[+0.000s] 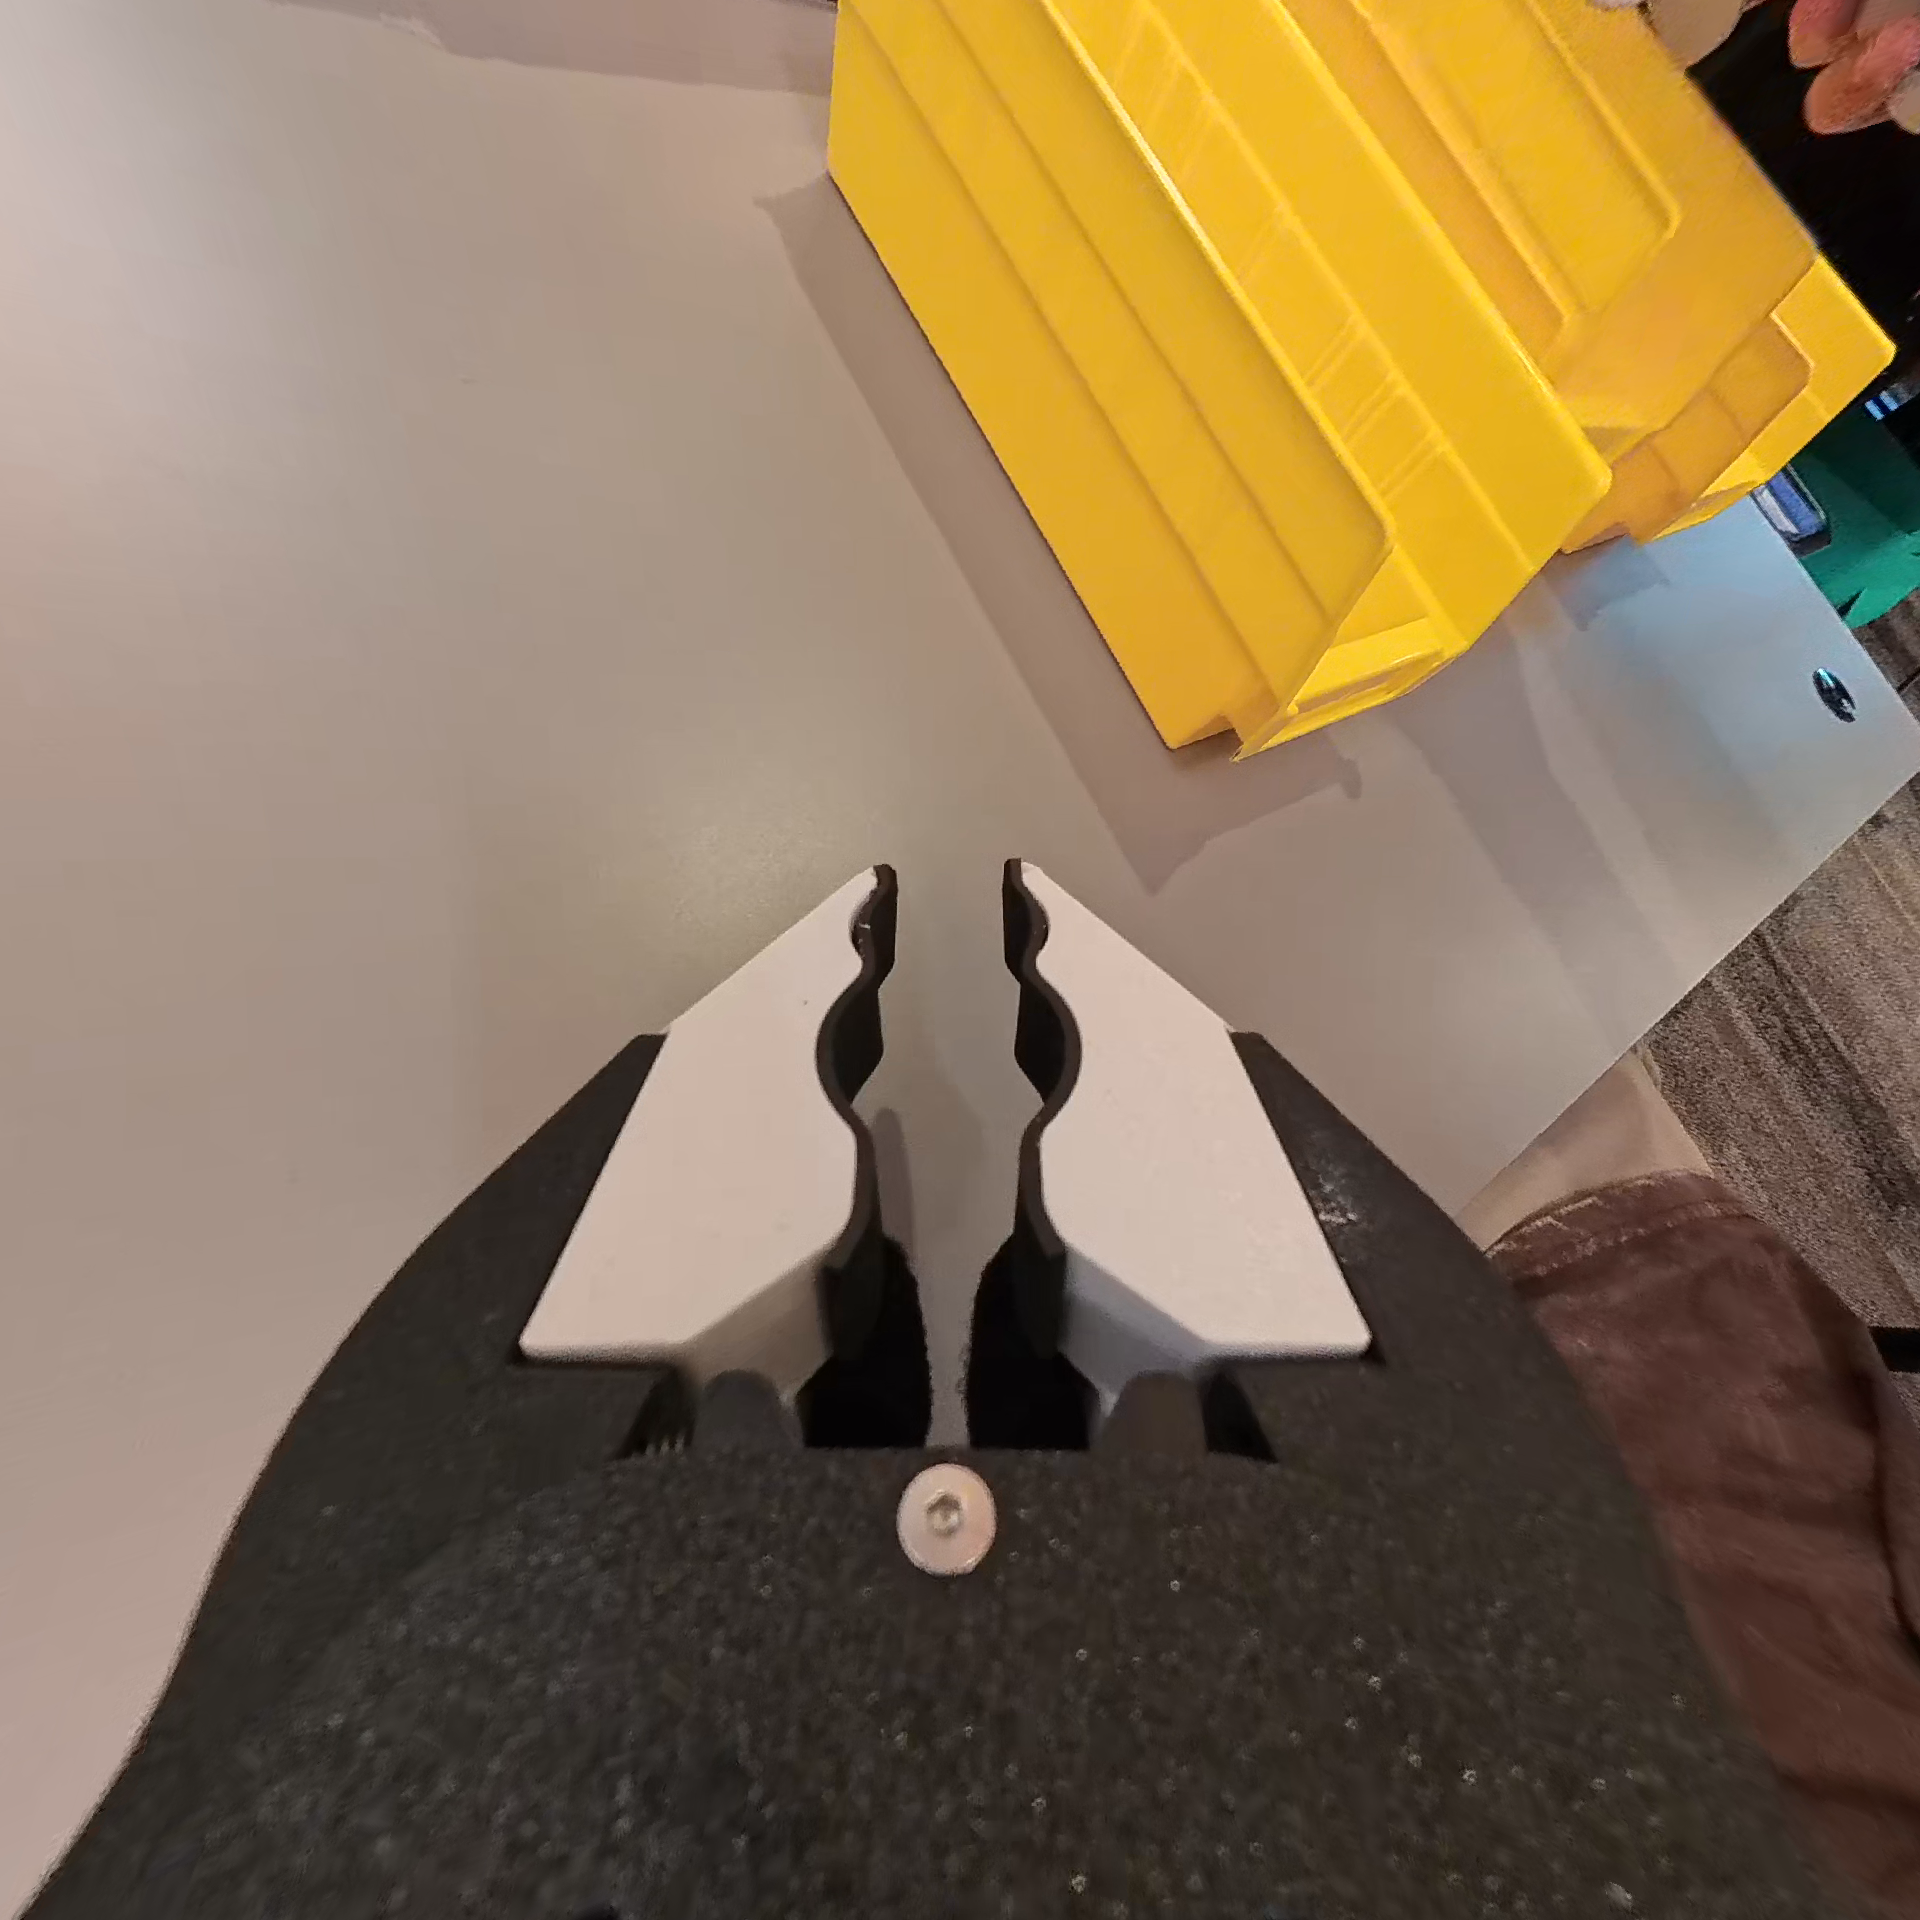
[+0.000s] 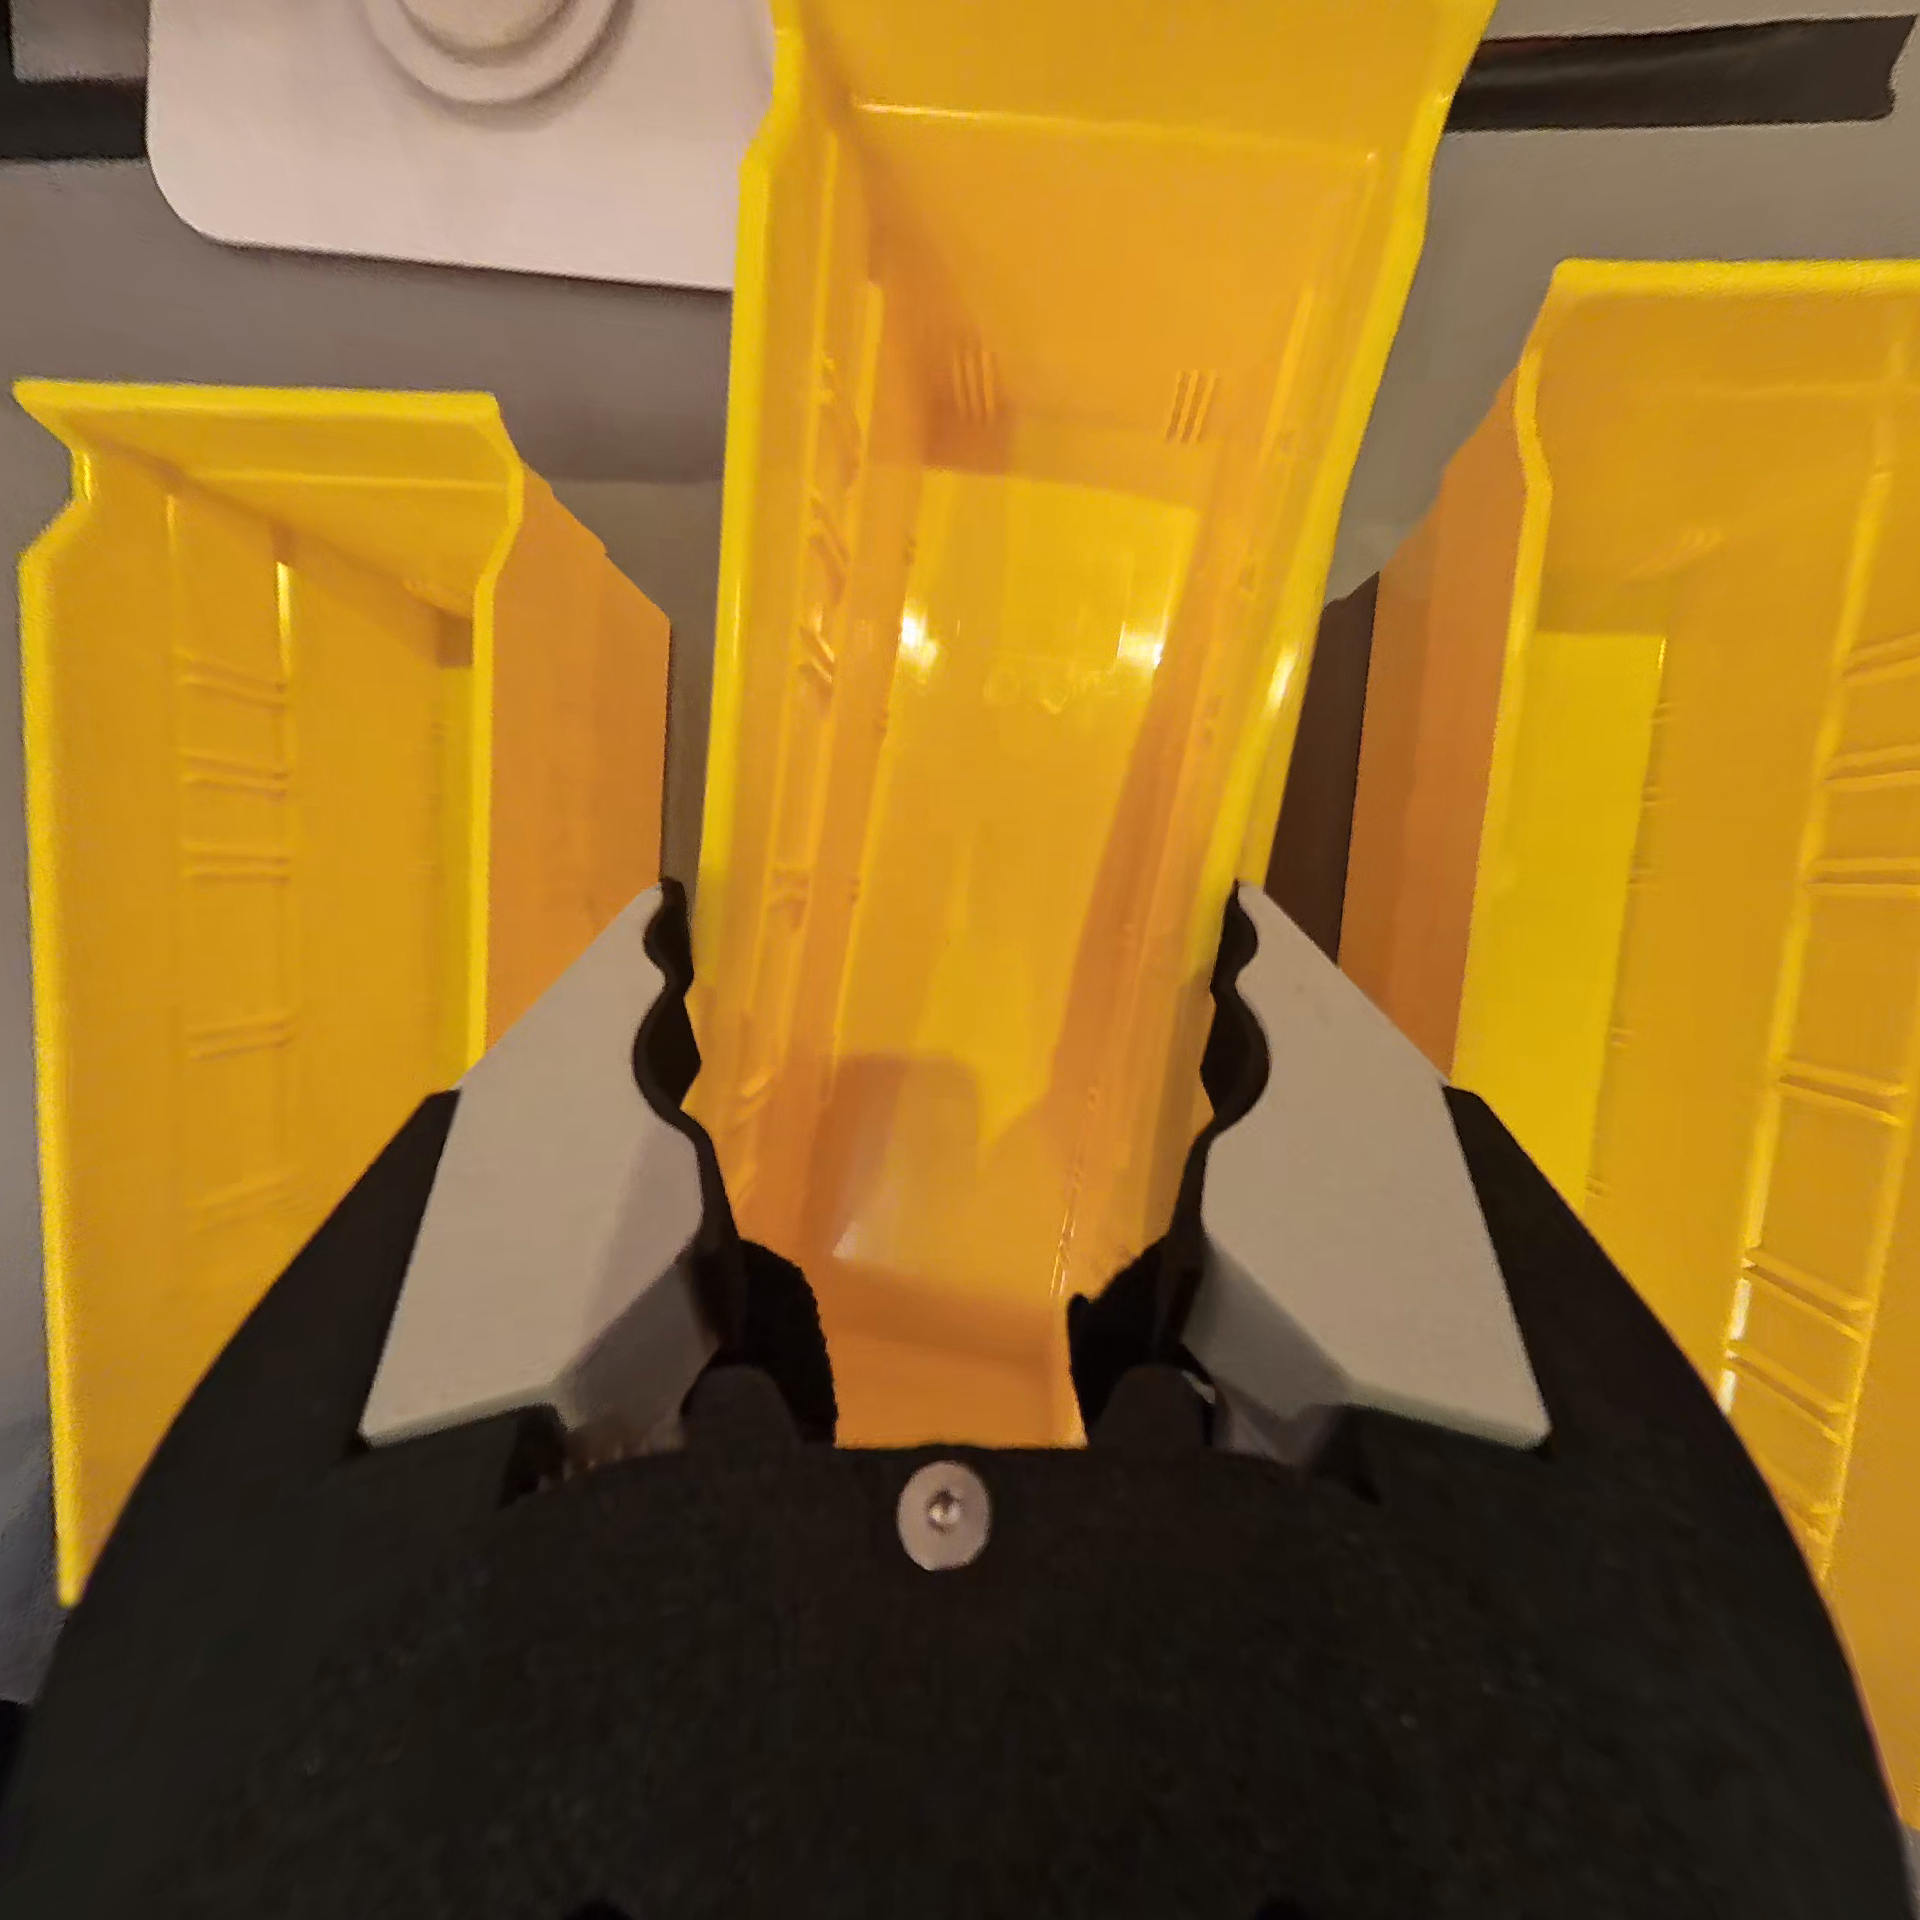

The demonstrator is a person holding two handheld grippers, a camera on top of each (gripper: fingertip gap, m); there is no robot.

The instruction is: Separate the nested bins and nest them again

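- The left gripper (image 1: 948,883) hangs over a bare stretch of the pale bench (image 1: 364,623); its jaws stand a narrow gap apart with nothing between them.
- Ahead and to the right of those jaws, well clear of them, two yellow bins (image 1: 1247,343) rest on the bench, the two overlapping, though whether one sits inside the other cannot be told.
- At the far upper right of the left wrist view, a hand (image 1: 1860,62) shows beyond the bins.
- To the right of the left gripper, past the bench edge, lie a grey carpeted floor (image 1: 1818,987) and a brown cushion-like surface (image 1: 1714,1455).
- The right gripper (image 2: 951,904) has its jaws spread wide on either side of the middle bin (image 2: 1039,623), which runs forward from between them with its open inside towards the camera; whether the jaws press its walls or only flank them cannot be told.
- Left of the right jaws stands a left bin (image 2: 260,831); to their right stands a right bin (image 2: 1683,831). Both are apart from the middle one.
- Faint raised marks sit on the middle bin's floor, too blurred to read; no brand or label can be made out.
- Beyond the bins, up and left of the jaws, lies a pale grey plate (image 2: 416,156) with raised rings.
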